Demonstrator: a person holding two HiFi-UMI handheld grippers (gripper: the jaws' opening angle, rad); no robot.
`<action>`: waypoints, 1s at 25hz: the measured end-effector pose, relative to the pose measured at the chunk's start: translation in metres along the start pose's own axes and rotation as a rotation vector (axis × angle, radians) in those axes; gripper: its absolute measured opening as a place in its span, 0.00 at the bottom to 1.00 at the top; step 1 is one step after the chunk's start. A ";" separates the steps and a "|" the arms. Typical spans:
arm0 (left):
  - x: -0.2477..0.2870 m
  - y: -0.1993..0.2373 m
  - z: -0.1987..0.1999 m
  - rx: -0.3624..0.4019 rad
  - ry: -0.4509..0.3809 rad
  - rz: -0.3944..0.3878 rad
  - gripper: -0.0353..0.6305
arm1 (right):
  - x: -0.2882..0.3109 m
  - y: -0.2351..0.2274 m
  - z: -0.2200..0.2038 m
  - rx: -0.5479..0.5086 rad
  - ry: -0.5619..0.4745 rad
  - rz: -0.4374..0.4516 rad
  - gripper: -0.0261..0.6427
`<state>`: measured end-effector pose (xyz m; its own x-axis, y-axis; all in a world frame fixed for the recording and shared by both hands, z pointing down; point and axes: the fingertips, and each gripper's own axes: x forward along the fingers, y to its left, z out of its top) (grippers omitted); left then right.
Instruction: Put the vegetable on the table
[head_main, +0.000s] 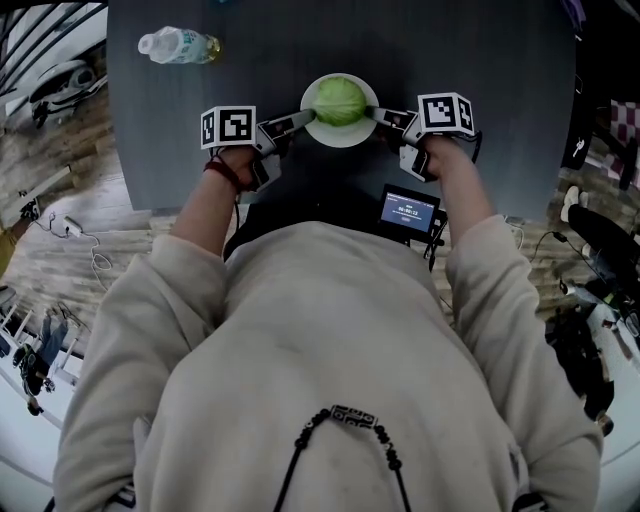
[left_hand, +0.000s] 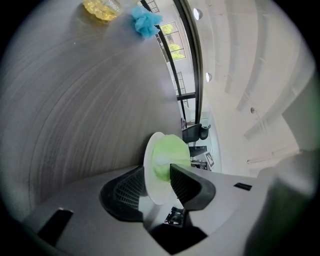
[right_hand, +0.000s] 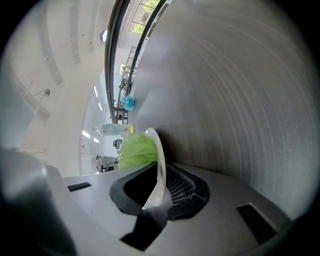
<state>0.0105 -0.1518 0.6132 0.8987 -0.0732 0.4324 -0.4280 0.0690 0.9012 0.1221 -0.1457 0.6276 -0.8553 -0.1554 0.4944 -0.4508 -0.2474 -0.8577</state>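
A green cabbage (head_main: 339, 100) lies on a small white plate (head_main: 340, 138) that rests on the dark grey table (head_main: 480, 60), close to its near edge. My left gripper (head_main: 305, 118) is at the plate's left rim. In the left gripper view the plate (left_hand: 152, 187) stands edge-on between the parted jaws of the left gripper (left_hand: 157, 170), with a gap beside it and the cabbage (left_hand: 167, 152) beyond. My right gripper (head_main: 378, 115) is at the right rim. In the right gripper view the right gripper (right_hand: 159, 172) pinches the plate (right_hand: 159, 145), the cabbage (right_hand: 136, 150) behind it.
A clear water bottle (head_main: 178, 46) lies on the table at the far left. A blue fluffy object (left_hand: 146, 21) and a yellow crumpled thing (left_hand: 102, 9) sit further back on the table. A small screen device (head_main: 408, 211) hangs at the person's front. Wooden floor and cables surround the table.
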 end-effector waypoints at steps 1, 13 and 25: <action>-0.001 0.000 0.000 0.002 0.001 -0.002 0.29 | 0.000 0.000 0.000 0.002 -0.002 -0.004 0.11; -0.023 -0.001 -0.003 -0.008 -0.045 -0.031 0.46 | -0.035 -0.016 -0.008 0.080 -0.082 -0.074 0.25; -0.071 0.024 -0.006 -0.058 -0.109 -0.004 0.46 | -0.094 -0.053 -0.004 0.102 -0.239 -0.220 0.25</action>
<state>-0.0628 -0.1391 0.6036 0.8834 -0.1813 0.4322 -0.4150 0.1262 0.9010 0.2256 -0.1136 0.6261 -0.6506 -0.3044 0.6958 -0.5796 -0.3929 -0.7139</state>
